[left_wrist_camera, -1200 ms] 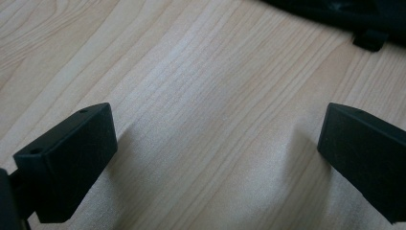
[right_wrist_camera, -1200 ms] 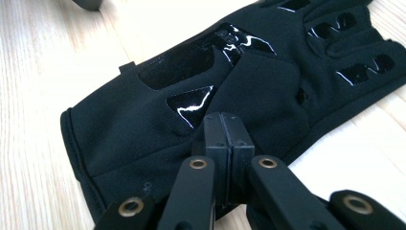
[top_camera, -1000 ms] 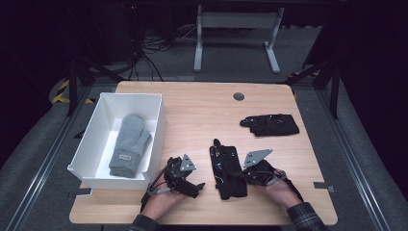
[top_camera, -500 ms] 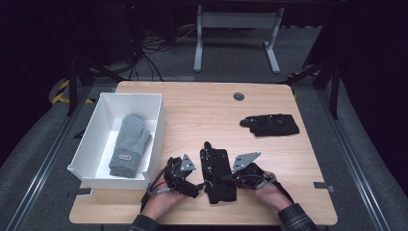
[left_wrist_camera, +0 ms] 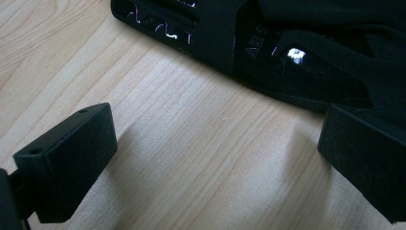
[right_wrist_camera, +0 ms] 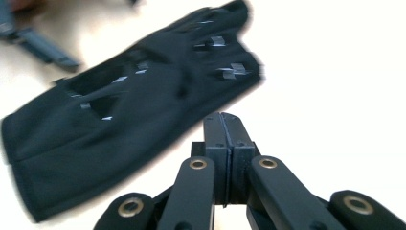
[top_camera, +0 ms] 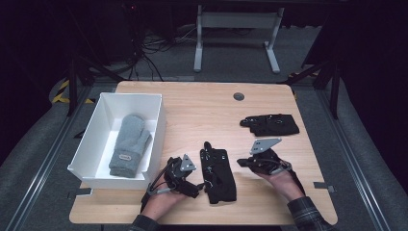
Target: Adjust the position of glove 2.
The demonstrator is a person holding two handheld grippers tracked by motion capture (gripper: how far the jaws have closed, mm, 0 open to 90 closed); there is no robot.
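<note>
A black glove point(top_camera: 217, 169) lies flat near the table's front edge, fingers pointing away from me. My left gripper point(top_camera: 195, 183) rests on the wood just left of the glove's cuff. In the left gripper view its jaws point(left_wrist_camera: 215, 158) stand wide open over bare wood, with the black glove point(left_wrist_camera: 297, 52) just past them. My right gripper point(top_camera: 241, 162) hovers to the right of the glove, apart from it. Its jaws point(right_wrist_camera: 225, 120) are shut flat together with nothing in them, pointing at the black glove point(right_wrist_camera: 119, 110). A second black glove point(top_camera: 269, 124) lies farther back on the right.
A white box point(top_camera: 89, 144) stands at the left of the table and holds a grey mitten point(top_camera: 129, 143). A round grommet point(top_camera: 238, 96) sits in the far middle of the wooden tabletop point(top_camera: 202, 115). Metal desk legs stand on the floor behind.
The right gripper slid left with the near black glove, shifting it a little toward the left gripper, then drew back to the right and slightly up. The left gripper stayed put.
</note>
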